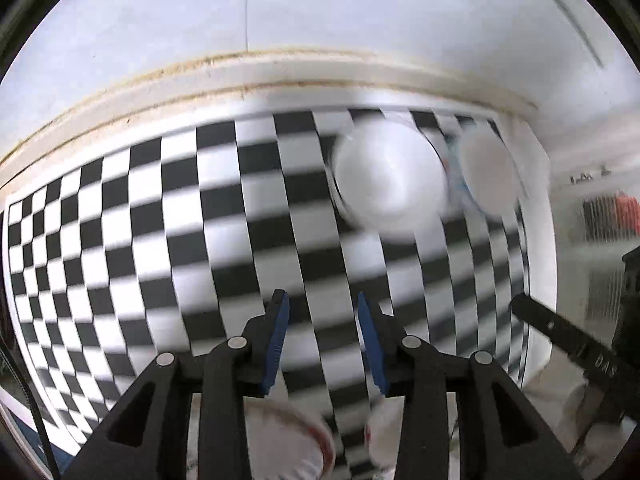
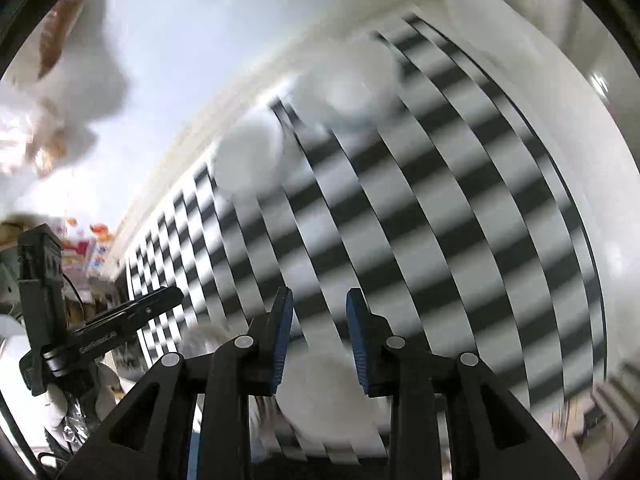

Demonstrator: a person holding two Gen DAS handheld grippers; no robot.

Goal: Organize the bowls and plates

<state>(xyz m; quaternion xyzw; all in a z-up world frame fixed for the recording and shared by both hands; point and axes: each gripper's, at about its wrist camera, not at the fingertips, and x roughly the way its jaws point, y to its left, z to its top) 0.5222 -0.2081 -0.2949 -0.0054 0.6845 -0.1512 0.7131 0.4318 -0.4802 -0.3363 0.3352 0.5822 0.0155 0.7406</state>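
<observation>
We see both views bright and evenly lit, with no hard shadows. Motion blur smears the checkered cloth (image 1: 160, 220) and the white bowls (image 1: 390, 176), worst in the right wrist view. Only the gripper fingers (image 2: 282, 336) stay sharp. Fisheye bending curves every edge, and the corners are black.

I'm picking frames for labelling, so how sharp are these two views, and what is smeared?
Left wrist view: the left gripper is crisp, but the checkered cloth and the white bowl are motion-smeared. Right wrist view: worse, the checks drag into stripes and the white dishes blur to blobs; fisheye bends both.
</observation>
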